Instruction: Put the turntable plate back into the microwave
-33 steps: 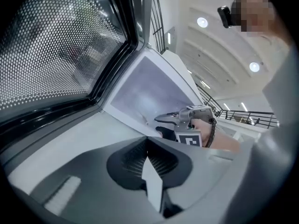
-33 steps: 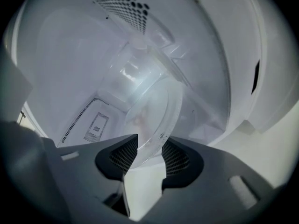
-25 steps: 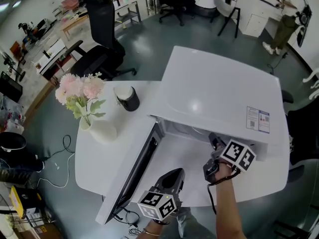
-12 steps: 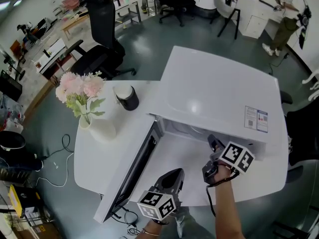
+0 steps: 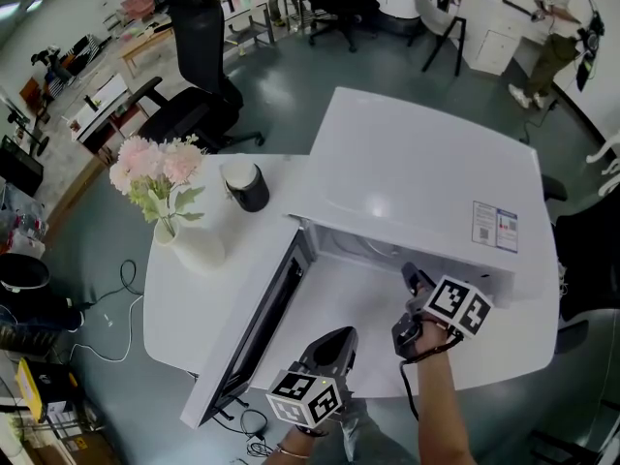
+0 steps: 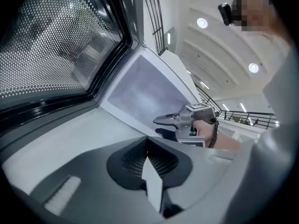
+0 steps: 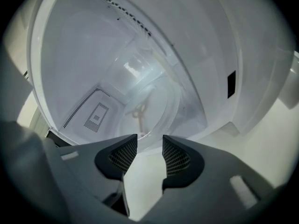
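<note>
The clear glass turntable plate lies flat on the floor of the white microwave, over the roller hub seen through it. My right gripper hovers at the cavity mouth, its jaws a little apart with nothing between them; in the head view the right gripper sits just below the opening. My left gripper is shut and empty, held low in front of the table beside the swung-out door. In the head view the left gripper is near the bottom edge.
The microwave door hangs open toward the left. A white vase of pink flowers and a black cup stand on the white table. An office chair is behind the table.
</note>
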The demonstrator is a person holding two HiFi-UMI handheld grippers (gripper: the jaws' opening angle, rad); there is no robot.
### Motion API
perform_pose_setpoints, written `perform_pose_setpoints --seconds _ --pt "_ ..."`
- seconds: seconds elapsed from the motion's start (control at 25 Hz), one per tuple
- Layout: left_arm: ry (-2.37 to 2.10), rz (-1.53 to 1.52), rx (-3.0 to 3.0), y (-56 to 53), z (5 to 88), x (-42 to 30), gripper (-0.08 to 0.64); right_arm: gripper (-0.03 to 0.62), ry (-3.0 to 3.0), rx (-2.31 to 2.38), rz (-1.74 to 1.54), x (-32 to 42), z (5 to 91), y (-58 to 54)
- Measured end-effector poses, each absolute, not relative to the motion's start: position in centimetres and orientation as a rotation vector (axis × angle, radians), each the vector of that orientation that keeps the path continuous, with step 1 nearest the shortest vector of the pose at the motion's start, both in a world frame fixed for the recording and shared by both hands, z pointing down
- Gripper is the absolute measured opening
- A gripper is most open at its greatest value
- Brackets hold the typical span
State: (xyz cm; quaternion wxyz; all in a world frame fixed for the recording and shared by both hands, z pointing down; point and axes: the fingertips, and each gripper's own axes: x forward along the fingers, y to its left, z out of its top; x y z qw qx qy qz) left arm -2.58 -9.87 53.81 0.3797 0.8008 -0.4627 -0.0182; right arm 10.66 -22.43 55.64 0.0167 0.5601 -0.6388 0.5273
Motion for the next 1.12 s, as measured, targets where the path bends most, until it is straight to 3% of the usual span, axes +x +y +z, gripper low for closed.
perform_pose_setpoints --seconds 0.8,1.12 --pt "-1.220 -0.034 2.052 -9.7 53.0 -3.1 0.000 0.150 -2.030 1.685 1.604 9.3 54.9 -21.2" --pt "-1.258 0.008 2.076 -10.2 51.1 -2.8 0.000 0.150 -2.105 1.682 1.438 9.3 52.2 -19.5"
